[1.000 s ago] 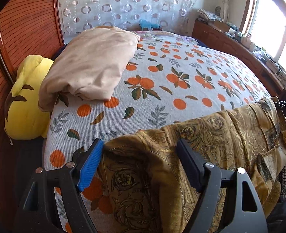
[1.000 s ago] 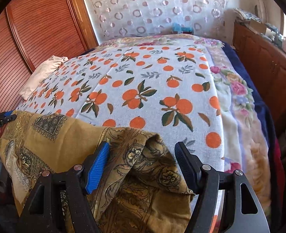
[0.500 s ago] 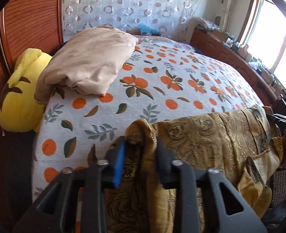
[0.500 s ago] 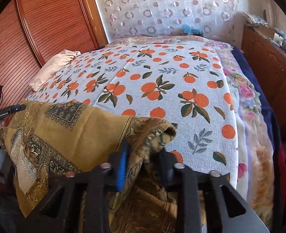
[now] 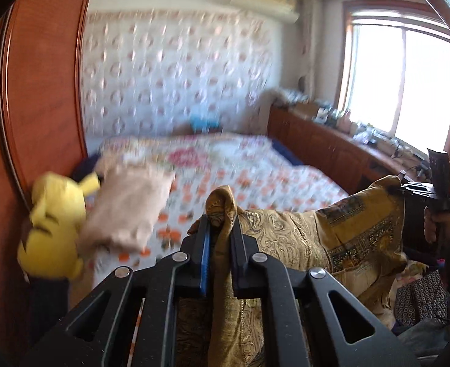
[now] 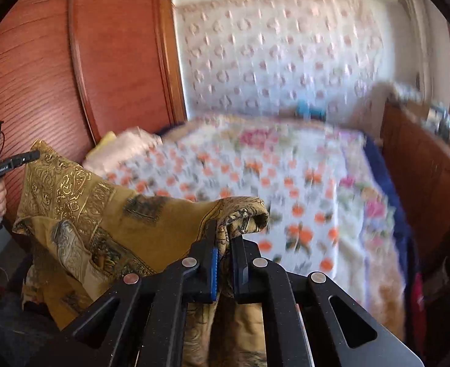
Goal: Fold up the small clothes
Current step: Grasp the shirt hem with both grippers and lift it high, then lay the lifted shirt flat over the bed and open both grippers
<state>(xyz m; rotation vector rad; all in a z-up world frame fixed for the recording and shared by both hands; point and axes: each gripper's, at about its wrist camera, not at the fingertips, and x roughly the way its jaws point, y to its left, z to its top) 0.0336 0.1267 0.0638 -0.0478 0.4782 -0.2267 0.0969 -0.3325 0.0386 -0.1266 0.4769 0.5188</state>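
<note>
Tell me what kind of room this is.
Most likely a home bedroom: a bed under an orange-print cover, a yellow plush toy beside a wooden wardrobe, and a window.

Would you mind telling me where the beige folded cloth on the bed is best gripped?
Probably at the near edge of the beige cloth, coming from the foot of the bed: its layers stack there, facing the camera. Motion blur hides details.

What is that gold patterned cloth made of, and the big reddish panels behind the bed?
The gold patterned cloth looks like thin woven fabric, perhaps silky or rayon: it bunches in soft folds and its printed motifs glint. The reddish panels look like varnished wood or wood veneer, with fine ribbed lines and a smooth sheen; which of the two cannot be told.
</note>
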